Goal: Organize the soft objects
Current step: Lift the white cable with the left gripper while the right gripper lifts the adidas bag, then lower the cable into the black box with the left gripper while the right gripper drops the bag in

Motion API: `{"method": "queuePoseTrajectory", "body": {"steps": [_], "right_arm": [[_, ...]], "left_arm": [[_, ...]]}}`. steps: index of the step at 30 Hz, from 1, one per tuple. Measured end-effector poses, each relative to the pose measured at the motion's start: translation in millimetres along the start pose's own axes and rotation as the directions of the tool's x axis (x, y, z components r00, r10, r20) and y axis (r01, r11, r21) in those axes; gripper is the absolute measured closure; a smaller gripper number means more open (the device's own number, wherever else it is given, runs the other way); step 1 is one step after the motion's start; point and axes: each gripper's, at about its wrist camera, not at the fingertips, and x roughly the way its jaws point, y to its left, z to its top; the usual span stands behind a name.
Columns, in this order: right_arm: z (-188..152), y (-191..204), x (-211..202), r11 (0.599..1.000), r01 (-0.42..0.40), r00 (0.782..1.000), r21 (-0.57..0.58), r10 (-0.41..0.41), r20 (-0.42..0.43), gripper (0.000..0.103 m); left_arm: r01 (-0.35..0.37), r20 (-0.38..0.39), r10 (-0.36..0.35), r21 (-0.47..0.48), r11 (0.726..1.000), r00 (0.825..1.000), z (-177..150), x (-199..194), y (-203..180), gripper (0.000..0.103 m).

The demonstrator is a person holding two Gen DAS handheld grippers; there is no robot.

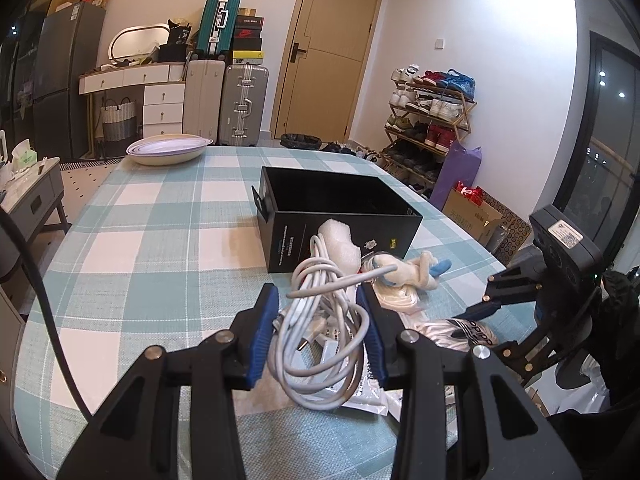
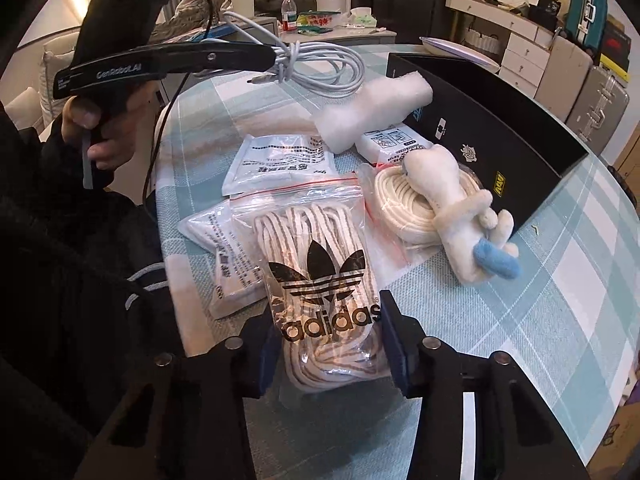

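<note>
My left gripper point(image 1: 318, 294) is shut on a coiled white cable point(image 1: 320, 336) and holds it above the table; the cable also shows in the right wrist view point(image 2: 320, 64). My right gripper point(image 2: 326, 308) straddles a clear Adidas bag of laces point(image 2: 320, 280) lying on the table, its jaws close against the bag's sides. An open black box point(image 1: 340, 208) stands beyond, also in the right wrist view point(image 2: 500, 136). A white plush toy point(image 2: 460, 216) lies on a bagged cord coil point(image 2: 400, 208). A white foam piece point(image 2: 372, 108) lies by the box.
Flat white packets point(image 2: 276, 164) lie left of the laces bag. A stack of plates point(image 1: 168, 148) sits at the table's far end. The checked tablecloth point(image 1: 140, 240) covers the table. Suitcases, drawers and a shoe rack stand behind.
</note>
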Motion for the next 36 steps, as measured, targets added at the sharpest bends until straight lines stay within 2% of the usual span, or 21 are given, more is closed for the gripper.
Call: {"method": "queuePoseTrajectory", "body": {"steps": [4,8,15,25,32,36], "right_arm": [[-11,3,-18,0.997,0.018,0.995,0.070,-0.024,0.093,0.058],[-17,-2,-43,0.985,0.055,0.974,0.161,-0.088,0.210,0.059],[-7,-13,-78,0.934,0.119,0.906,0.338,-0.241,0.348,0.059],[27,-24,-118,0.866,0.079,0.815,0.495,-0.342,0.468,0.059],[51,-37,-127,0.835,0.097,0.797,0.542,-0.391,0.461,0.059],[62,-49,-118,0.823,0.086,0.803,0.561,-0.390,0.451,0.059]], "left_arm": [[0.000,0.021,0.000,0.001,1.000,1.000,5,-4,0,0.064],[0.000,0.045,0.000,0.010,1.000,0.999,12,-6,-3,0.064],[-0.012,0.095,0.008,0.038,0.999,0.995,30,-9,-9,0.064],[-0.029,0.155,0.021,0.049,0.998,0.988,61,-4,-9,0.064],[-0.040,0.179,0.032,0.041,0.998,0.983,82,8,-4,0.064],[-0.055,0.173,0.048,0.034,0.998,0.984,89,22,-1,0.064]]}}
